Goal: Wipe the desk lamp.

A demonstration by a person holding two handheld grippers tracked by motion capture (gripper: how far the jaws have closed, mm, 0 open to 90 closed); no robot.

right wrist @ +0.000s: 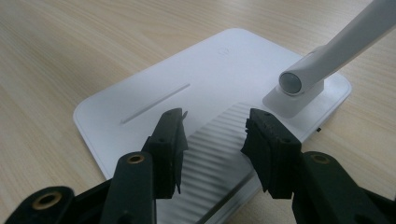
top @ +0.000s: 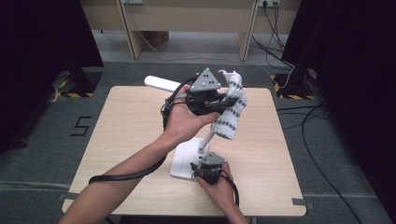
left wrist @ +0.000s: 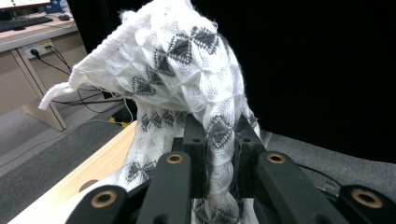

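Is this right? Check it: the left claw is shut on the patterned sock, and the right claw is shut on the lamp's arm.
Not quite. The left claw grips the sock, but the right gripper view shows the right claw open over the lamp base, apart from the lamp arm.

We are seeing even, soft light falling from overhead across the bench (top: 140, 126), and only a faint shadow is sitting under the white lamp base (top: 183, 161). Black curtains (top: 42, 32) are swallowing both sides of the high view, leaving them nearly featureless. In the left gripper view the knitted cloth (left wrist: 177, 65) is glowing bright against a pitch-dark backdrop, close to blowing out. In the right gripper view a mild sheen is lying on the lamp base (right wrist: 154, 105), and the near jaws are looking soft.
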